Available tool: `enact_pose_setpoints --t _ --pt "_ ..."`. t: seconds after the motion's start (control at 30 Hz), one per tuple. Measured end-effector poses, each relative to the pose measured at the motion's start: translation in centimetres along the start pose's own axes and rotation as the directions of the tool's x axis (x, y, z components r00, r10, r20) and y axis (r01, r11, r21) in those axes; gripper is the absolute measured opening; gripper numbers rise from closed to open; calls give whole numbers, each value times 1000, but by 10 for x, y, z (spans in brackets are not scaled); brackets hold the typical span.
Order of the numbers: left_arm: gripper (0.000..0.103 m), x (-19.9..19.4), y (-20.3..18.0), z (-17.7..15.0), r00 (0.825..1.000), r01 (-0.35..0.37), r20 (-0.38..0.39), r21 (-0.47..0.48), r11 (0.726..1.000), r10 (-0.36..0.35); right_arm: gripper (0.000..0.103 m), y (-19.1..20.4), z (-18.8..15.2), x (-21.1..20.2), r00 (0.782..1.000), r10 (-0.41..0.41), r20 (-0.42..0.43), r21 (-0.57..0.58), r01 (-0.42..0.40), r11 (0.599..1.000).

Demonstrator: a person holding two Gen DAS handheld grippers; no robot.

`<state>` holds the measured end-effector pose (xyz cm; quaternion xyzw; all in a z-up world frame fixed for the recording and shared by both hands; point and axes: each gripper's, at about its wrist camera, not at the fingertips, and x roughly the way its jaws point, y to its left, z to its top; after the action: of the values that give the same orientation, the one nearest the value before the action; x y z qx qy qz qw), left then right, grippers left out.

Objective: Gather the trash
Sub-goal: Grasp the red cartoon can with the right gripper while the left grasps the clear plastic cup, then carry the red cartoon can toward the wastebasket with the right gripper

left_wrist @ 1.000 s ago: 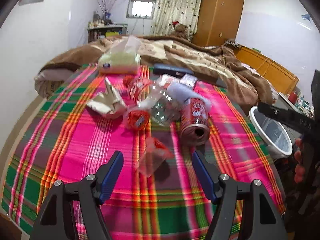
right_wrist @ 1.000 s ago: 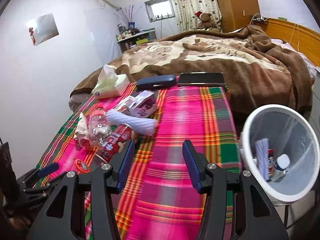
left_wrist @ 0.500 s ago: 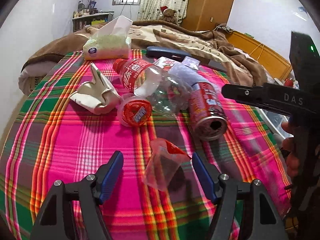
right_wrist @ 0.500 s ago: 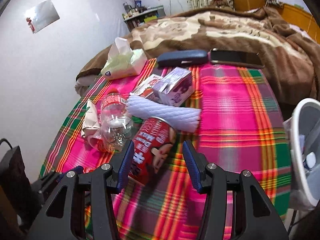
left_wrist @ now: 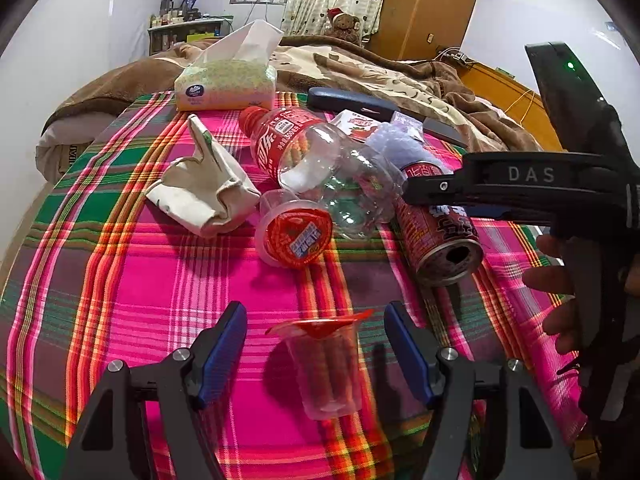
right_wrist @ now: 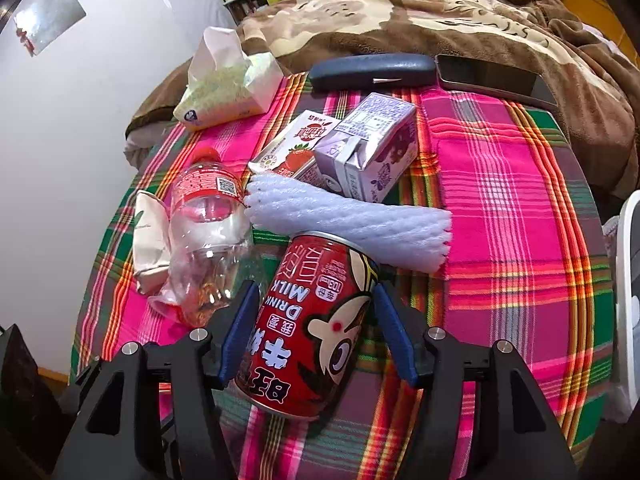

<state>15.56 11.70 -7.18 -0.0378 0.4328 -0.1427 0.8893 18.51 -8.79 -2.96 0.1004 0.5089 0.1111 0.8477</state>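
Note:
Trash lies on a plaid-covered table (left_wrist: 120, 280). My left gripper (left_wrist: 316, 344) is open, its fingers on either side of a small clear plastic cup with a red lid (left_wrist: 324, 364). My right gripper (right_wrist: 316, 328) is open around a red milk can (right_wrist: 312, 332) lying on its side; the can also shows in the left wrist view (left_wrist: 440, 240). Nearby lie a crushed clear bottle (right_wrist: 208, 232), a sealed red-lidded cup (left_wrist: 294, 234), a crumpled paper bag (left_wrist: 204, 188), a white foam sleeve (right_wrist: 348, 220) and two drink cartons (right_wrist: 368, 144).
A tissue pack (left_wrist: 226, 84), a dark glasses case (right_wrist: 372, 72) and a phone (right_wrist: 492, 76) lie at the table's far edge, against a brown blanket (right_wrist: 440, 12). The white bin's rim (right_wrist: 628, 280) shows at the right edge of the right wrist view.
Both grippers moved forward and down towards the table. The left one now straddles the small clear cup. The right one swung left from the bin and now straddles the red can.

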Motion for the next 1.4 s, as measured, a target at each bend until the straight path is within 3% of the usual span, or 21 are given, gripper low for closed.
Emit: enact_pose_setpoints --t 0.5,0.63,0.73,0.8,1.4 --pt "71 -4 9 -2 1000 -4 5 -39 999 4 62 17 -5 23 991 -130 -26 -151 125 981" --pt "68 -5 11 -2 1000 0 6 -53 999 0 61 14 -10 22 992 -130 -5 -167 127 978" --pt "57 -6 11 -3 1000 -19 6 -53 998 19 57 10 -12 20 994 -105 8 -159 105 982" --pt "42 -6 12 -3 1000 -22 5 -60 998 22 57 7 -14 17 996 -90 15 -150 91 985" --pt "42 -22 -23 9 999 -2 54 -23 1000 3 54 -23 -29 -20 993 -15 114 -98 27 995"
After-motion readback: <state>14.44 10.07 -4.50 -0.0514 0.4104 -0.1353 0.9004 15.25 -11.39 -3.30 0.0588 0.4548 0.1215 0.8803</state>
